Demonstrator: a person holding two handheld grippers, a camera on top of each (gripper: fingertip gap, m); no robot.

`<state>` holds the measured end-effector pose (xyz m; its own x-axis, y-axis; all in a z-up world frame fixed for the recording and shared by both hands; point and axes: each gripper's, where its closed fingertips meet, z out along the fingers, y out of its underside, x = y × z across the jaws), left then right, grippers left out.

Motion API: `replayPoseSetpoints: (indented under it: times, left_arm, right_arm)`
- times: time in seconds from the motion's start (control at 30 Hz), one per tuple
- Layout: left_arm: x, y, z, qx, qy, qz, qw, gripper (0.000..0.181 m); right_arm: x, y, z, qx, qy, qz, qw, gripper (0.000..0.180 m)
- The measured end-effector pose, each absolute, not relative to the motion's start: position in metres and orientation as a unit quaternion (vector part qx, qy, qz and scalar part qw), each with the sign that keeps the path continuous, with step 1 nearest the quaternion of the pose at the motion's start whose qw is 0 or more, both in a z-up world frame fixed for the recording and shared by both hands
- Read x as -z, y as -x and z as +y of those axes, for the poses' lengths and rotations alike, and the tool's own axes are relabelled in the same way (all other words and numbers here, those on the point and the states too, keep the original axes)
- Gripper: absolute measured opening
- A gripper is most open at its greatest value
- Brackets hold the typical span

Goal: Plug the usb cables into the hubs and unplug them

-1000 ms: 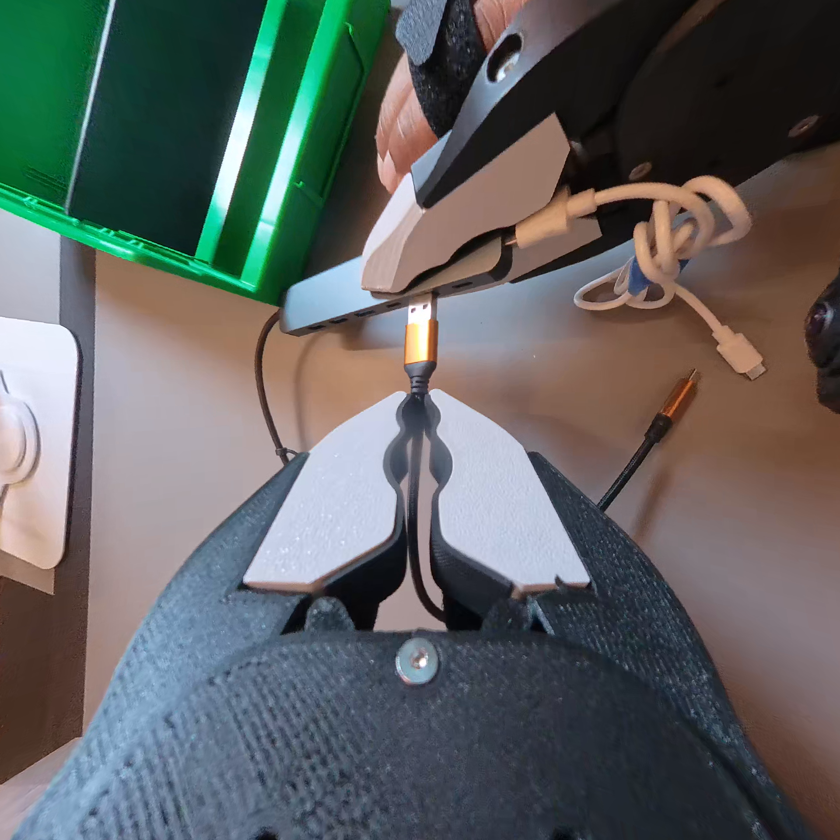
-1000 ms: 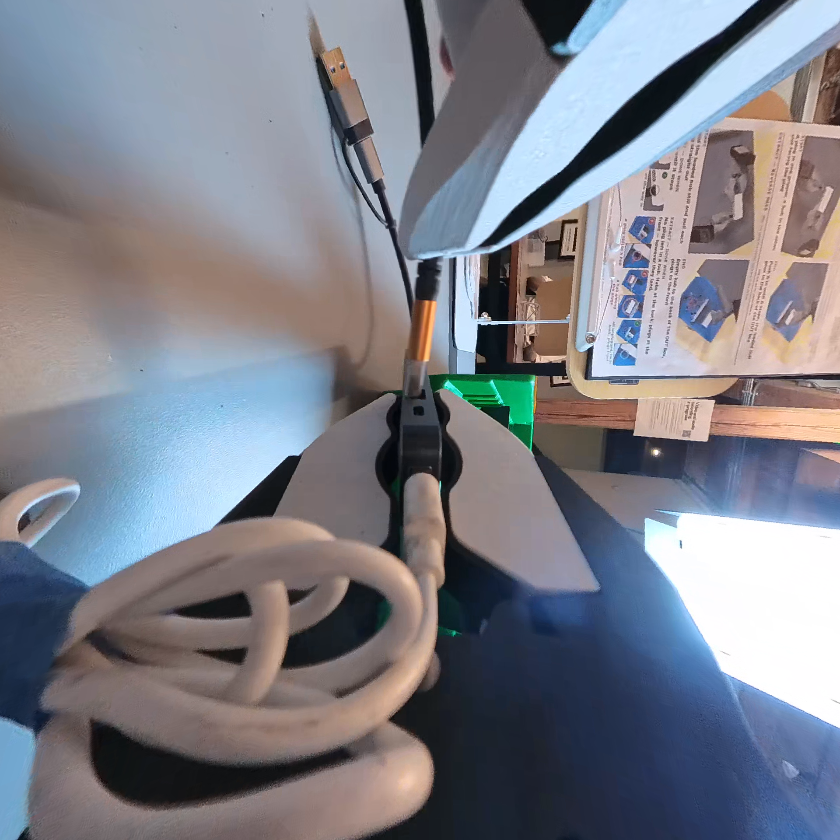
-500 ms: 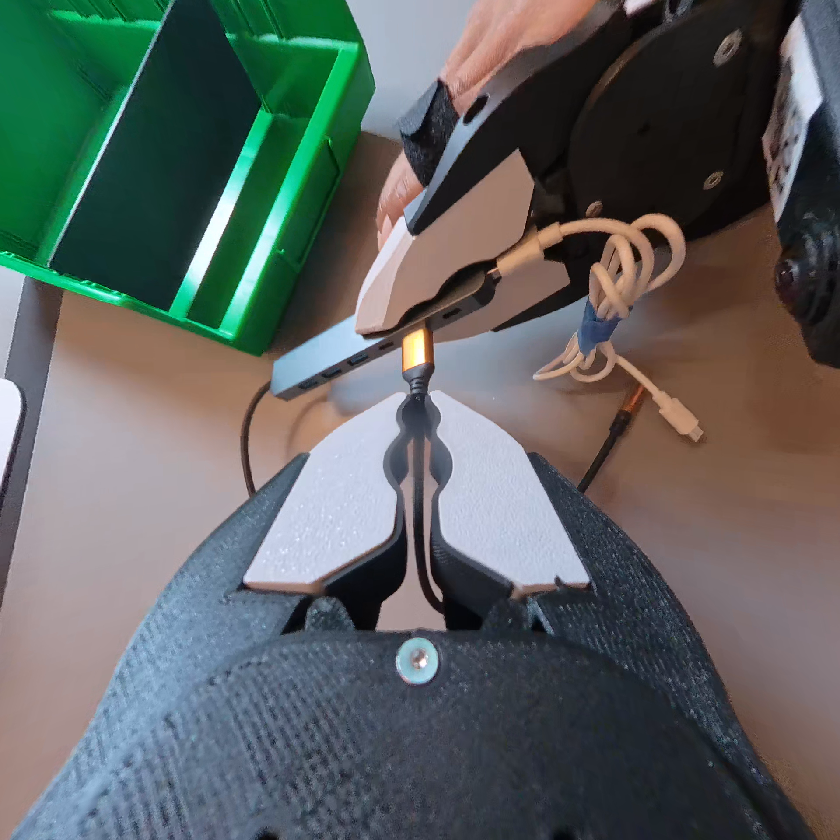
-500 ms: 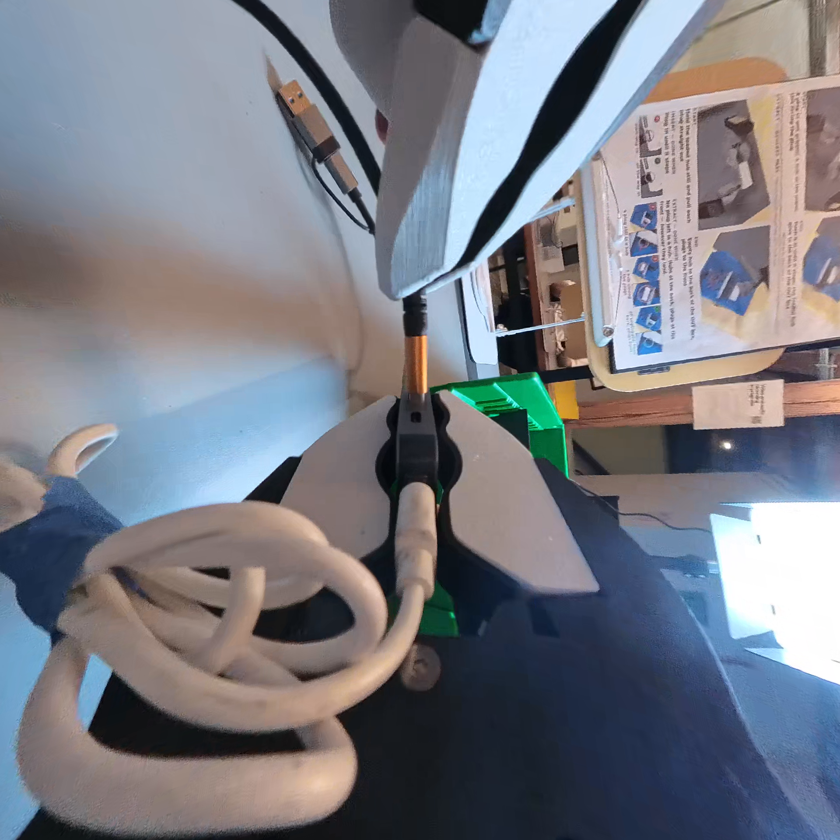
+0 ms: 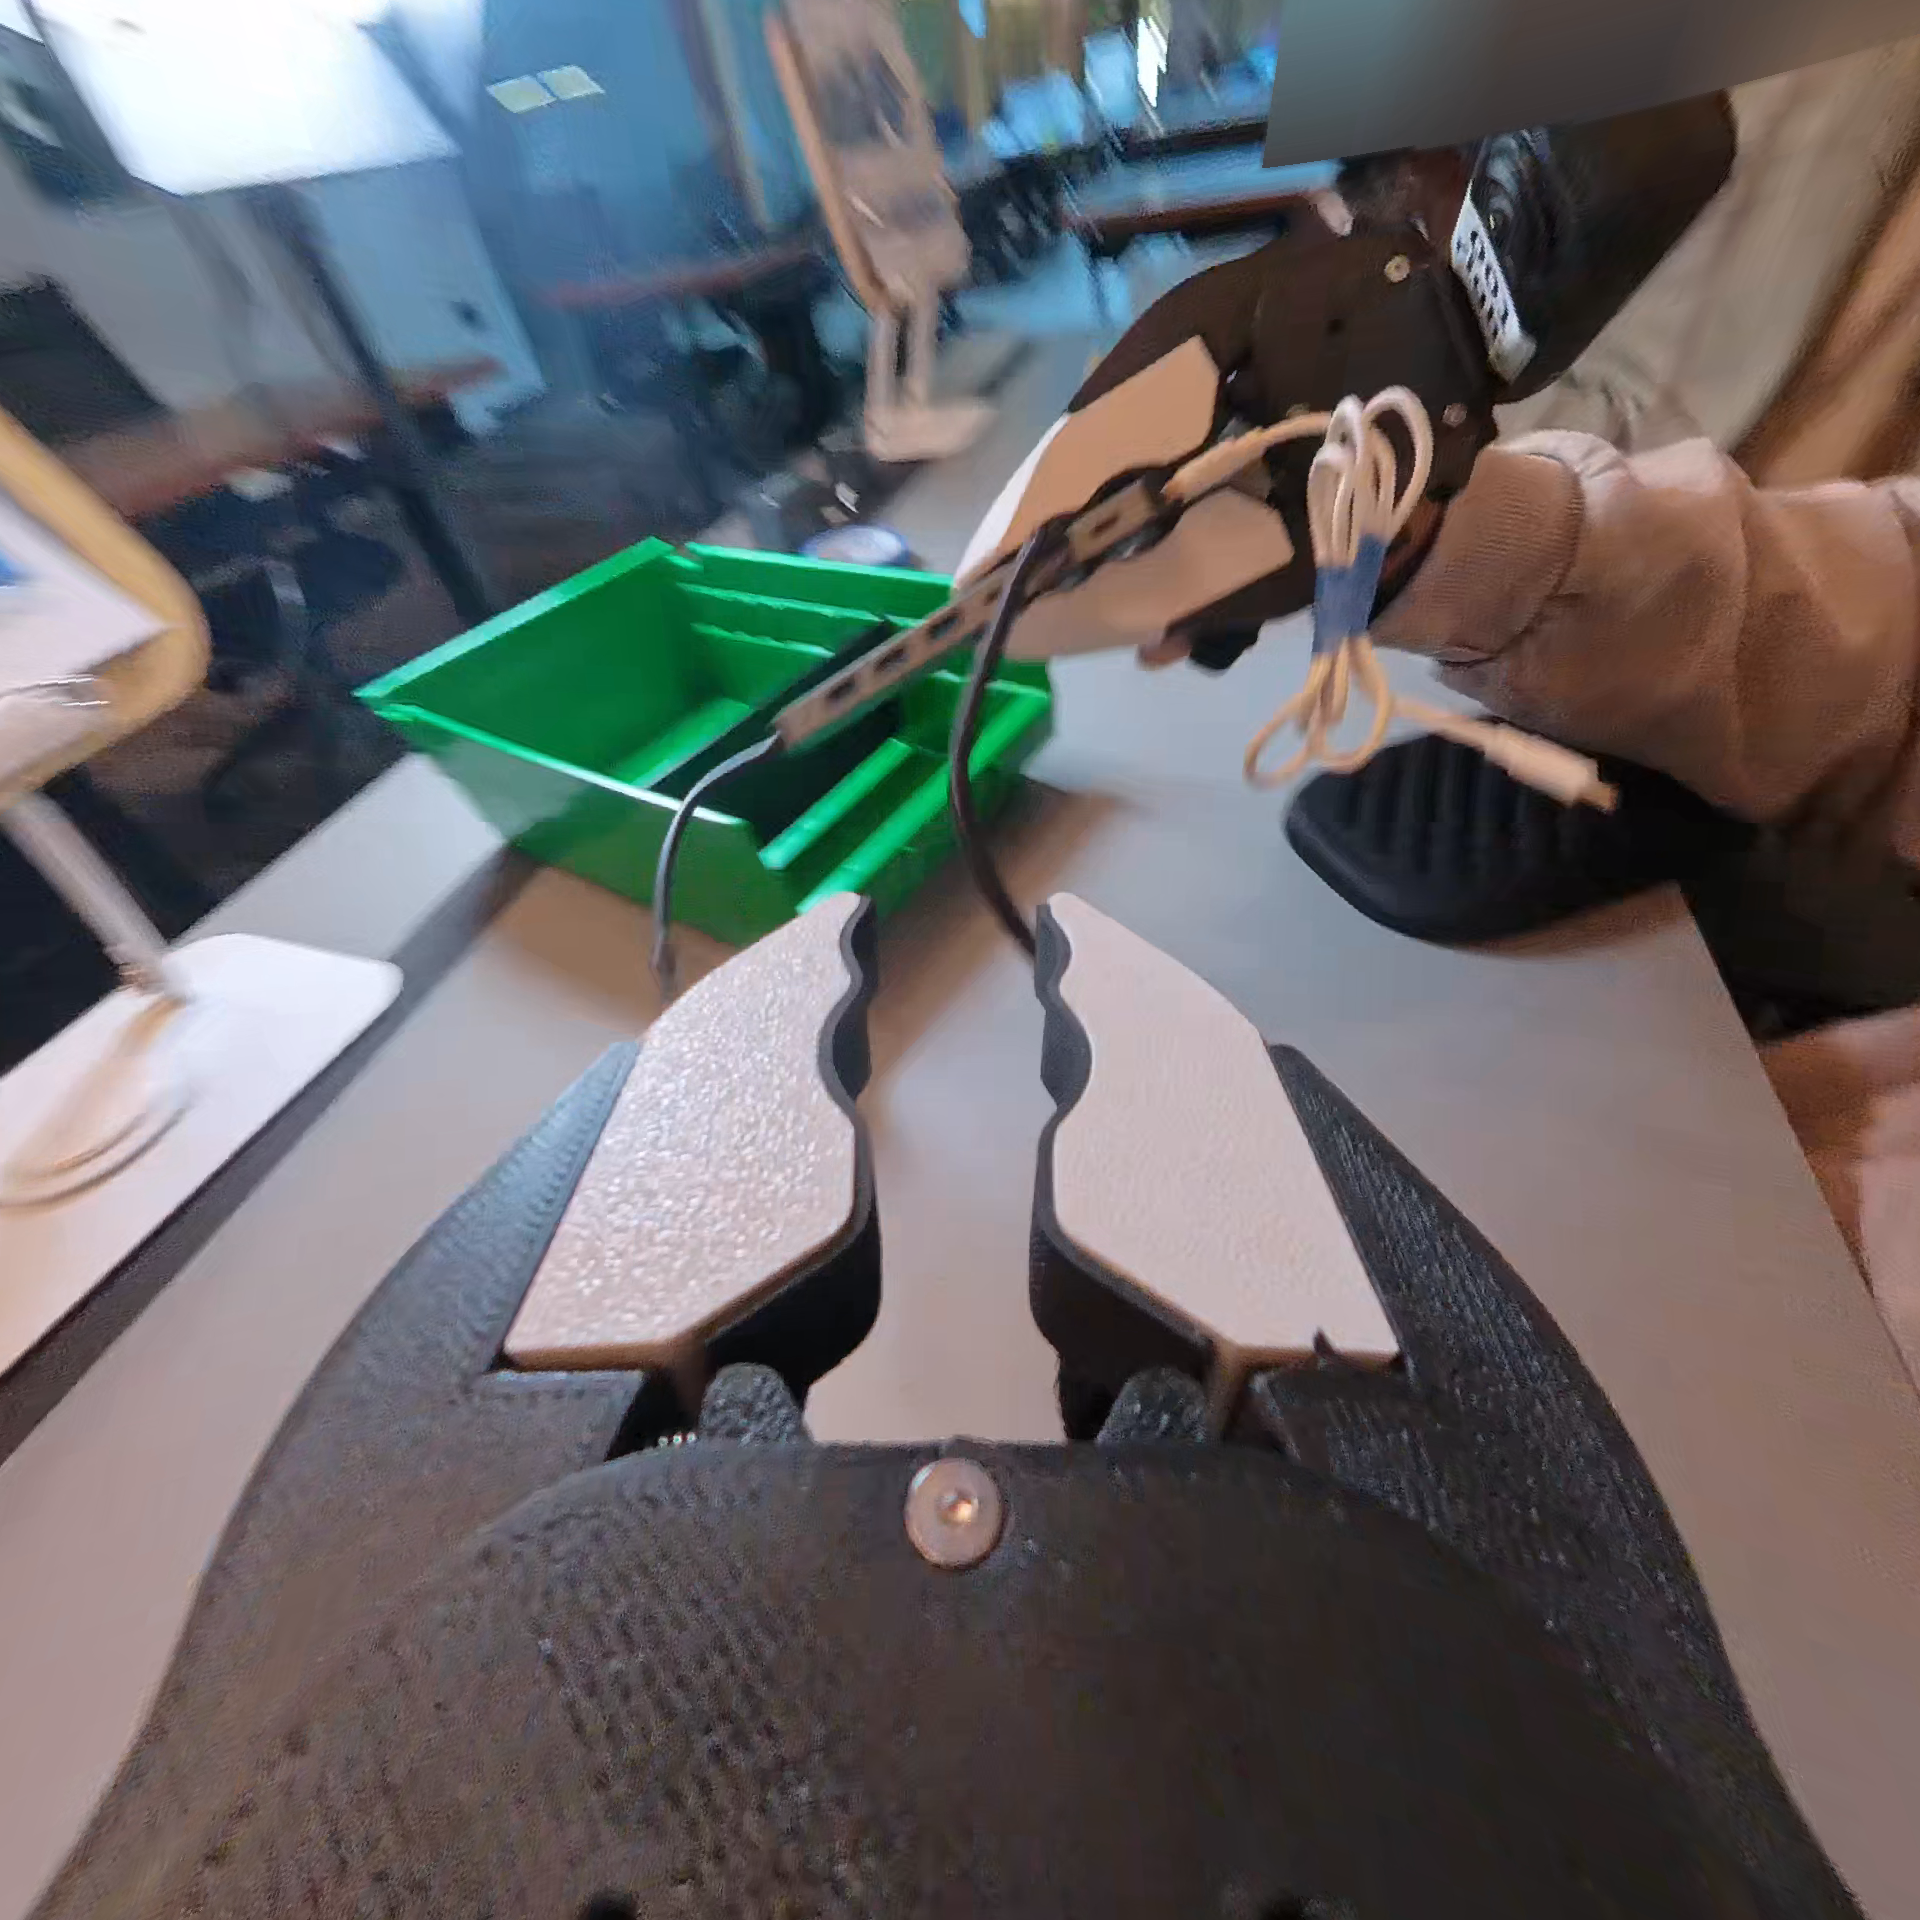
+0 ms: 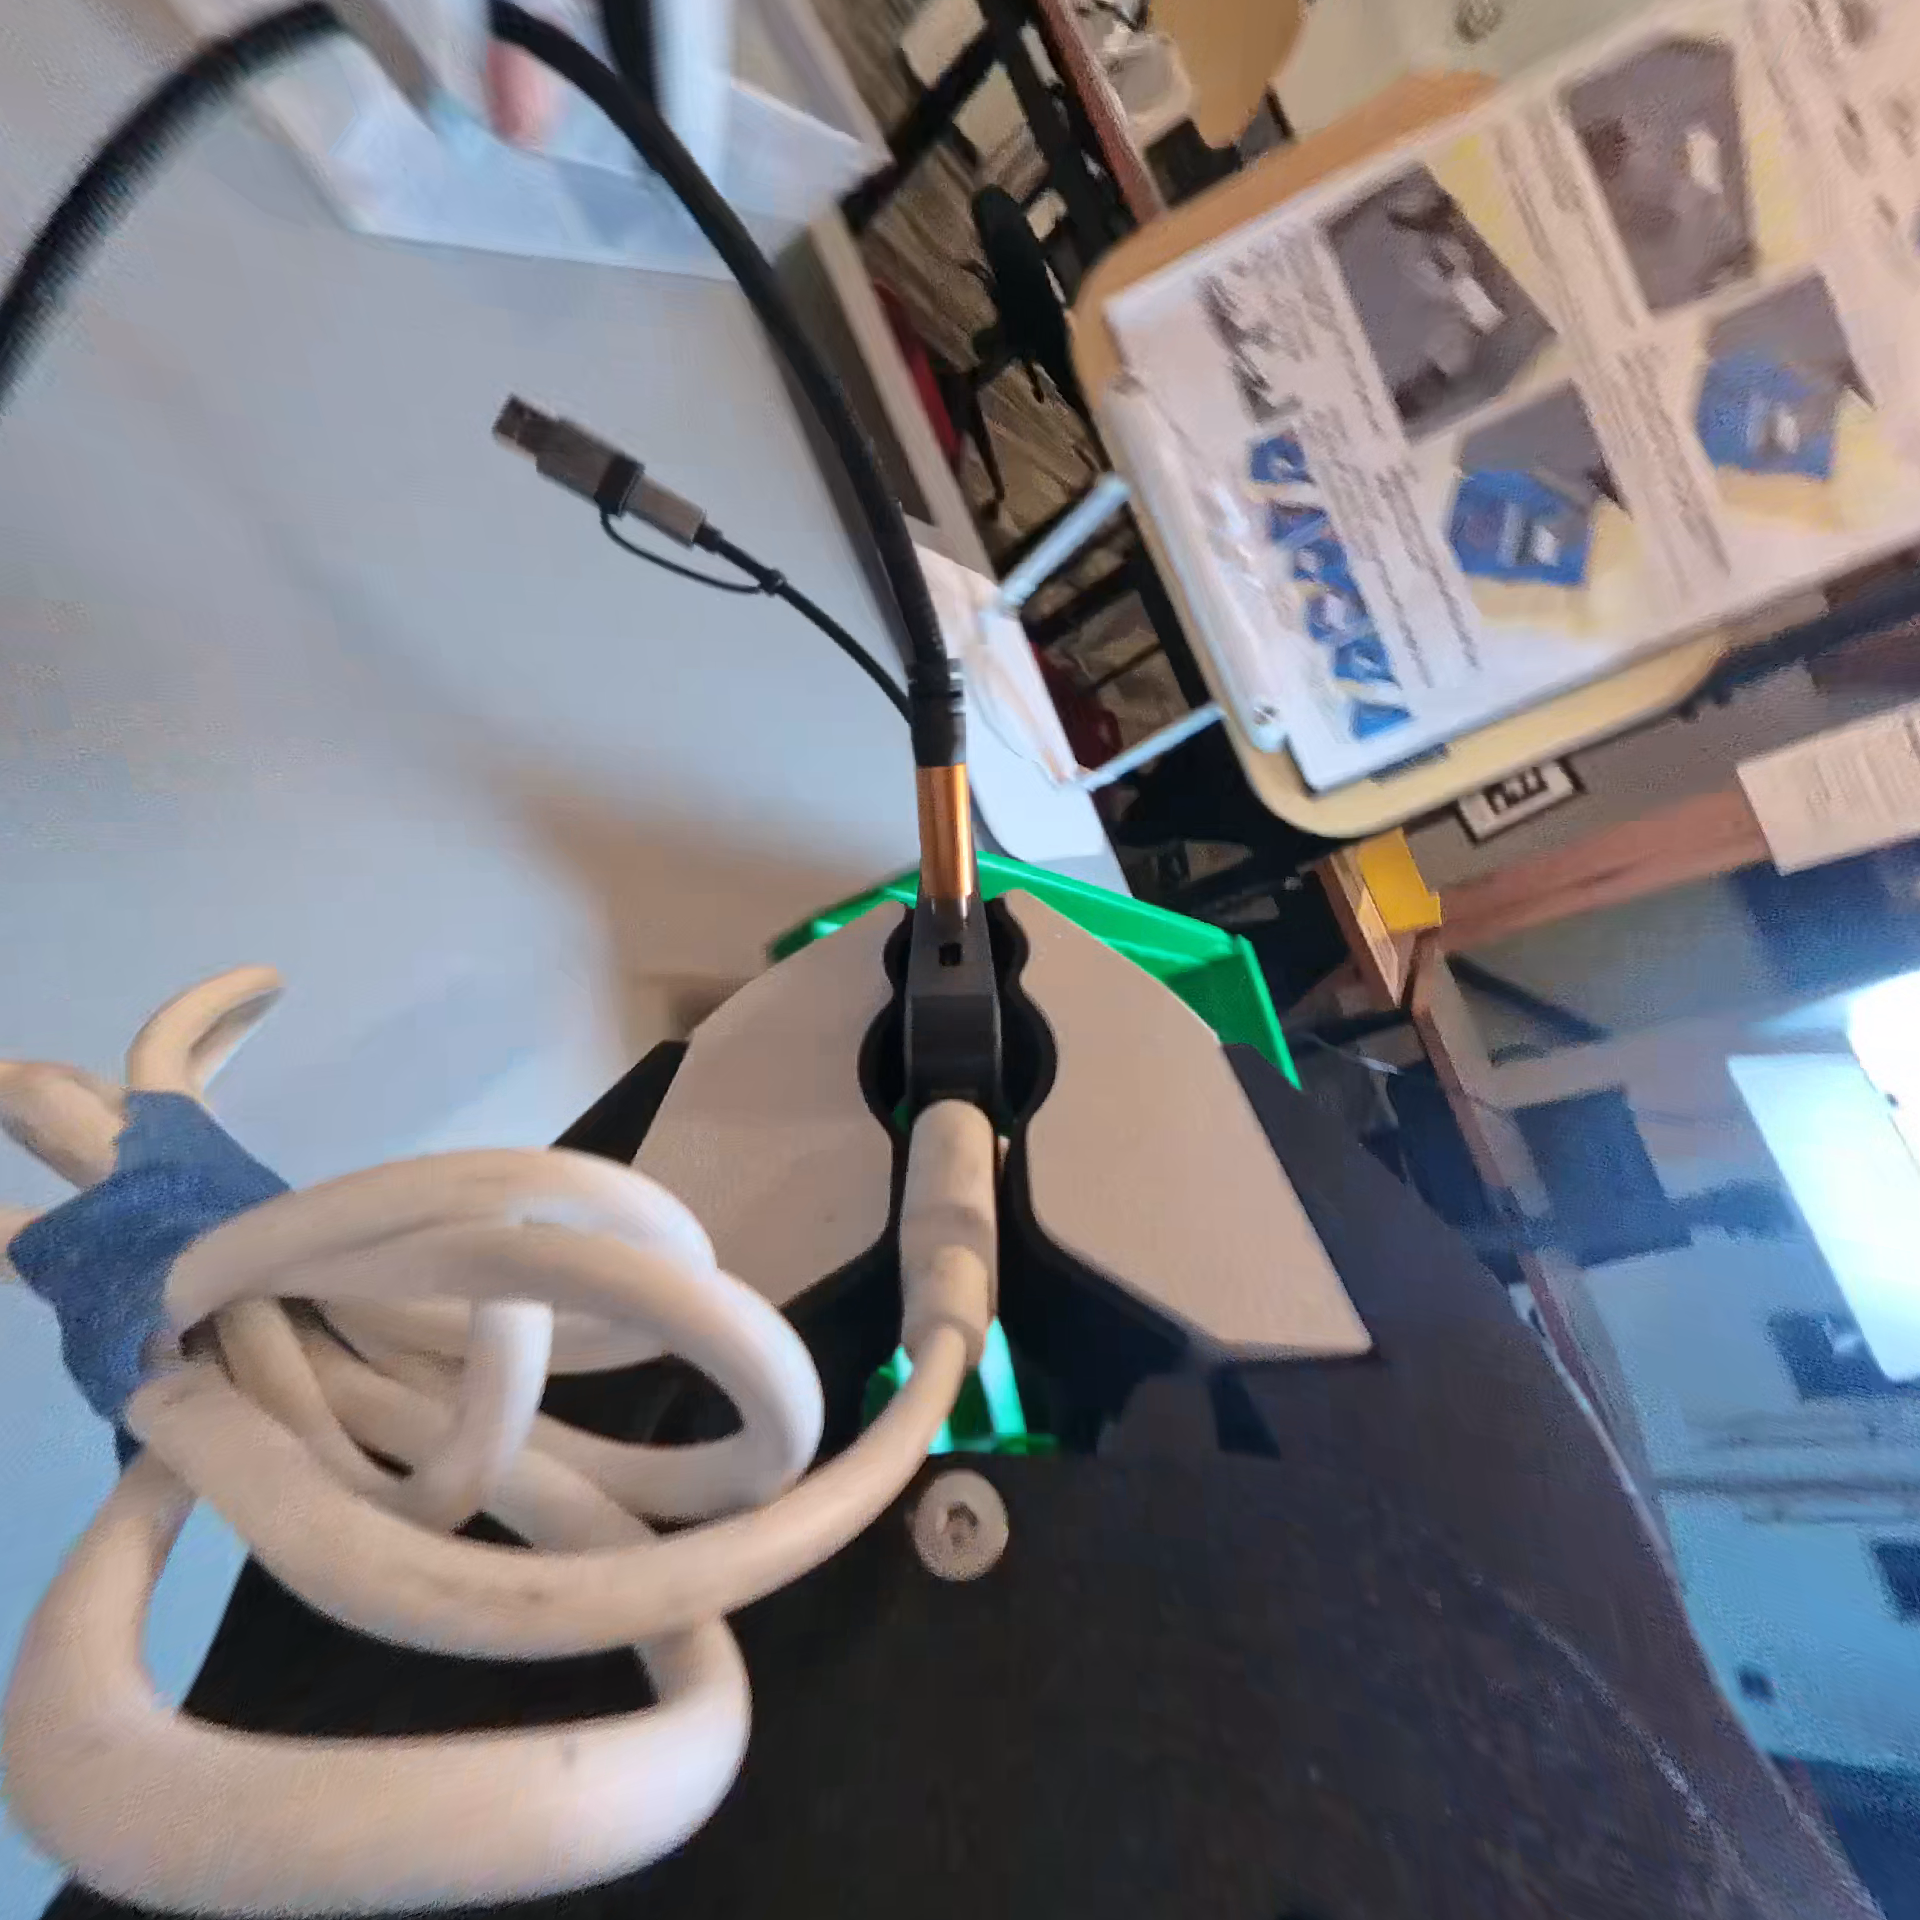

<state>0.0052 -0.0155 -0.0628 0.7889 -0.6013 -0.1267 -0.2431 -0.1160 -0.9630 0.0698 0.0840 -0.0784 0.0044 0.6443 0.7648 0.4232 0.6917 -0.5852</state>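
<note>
Two cables [image 5: 971, 748] plugged into one hub [image 5: 914, 649]; right gripper [image 5: 1101, 540] jaws pinch it, left gripper [image 5: 951, 935] jaws spread.

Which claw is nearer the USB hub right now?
Right. The right claw is shut on the USB hub, holding it above the green bin; the left claw is open, apart from it.

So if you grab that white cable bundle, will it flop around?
Probably. The white cable bundle is thin, loosely looped cord, and it dangles below the right gripper. The blue tie should keep the loops together. It looks light.
</note>
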Motion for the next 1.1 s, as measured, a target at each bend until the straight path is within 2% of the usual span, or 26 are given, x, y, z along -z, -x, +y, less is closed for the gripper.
replayPoseSetpoints:
  times: [0.1,0.27,0.47,0.63,0.77,0.83,0.87,1.1]
  left_arm:
    - [0.062,0.045,-0.029,0.129,0.729,0.223,0.635,0.025]
    - [0.109,0.082,-0.044,0.119,0.759,0.184,0.612,0.023]
    - [0.134,0.081,-0.046,0.106,0.769,0.204,0.597,0.022]
    - [0.150,0.076,-0.048,0.104,0.781,0.218,0.576,0.022]
    - [0.154,0.075,-0.048,0.109,0.784,0.217,0.572,0.022]
    - [0.156,0.076,-0.048,0.110,0.786,0.214,0.569,0.022]
    - [0.156,0.076,-0.048,0.112,0.787,0.212,0.569,0.022]
    - [0.154,0.080,-0.046,0.112,0.786,0.200,0.574,0.023]
  right_arm:
    - [0.041,-0.088,0.145,-0.073,0.454,-0.691,0.557,0.012]
    - [0.013,-0.104,0.273,0.121,0.531,-0.696,0.469,0.012]
    - [0.049,-0.079,0.359,0.214,0.576,-0.713,0.337,0.012]
    - [0.121,-0.038,0.378,0.209,0.609,-0.719,0.264,0.012]
    - [0.167,-0.035,0.371,0.178,0.661,-0.713,0.149,0.035]
    - [0.170,-0.035,0.362,0.165,0.654,-0.730,0.113,0.046]
    - [0.170,-0.037,0.353,0.150,0.648,-0.742,0.086,0.058]
    - [0.117,-0.054,0.297,0.022,0.636,-0.771,0.033,0.068]
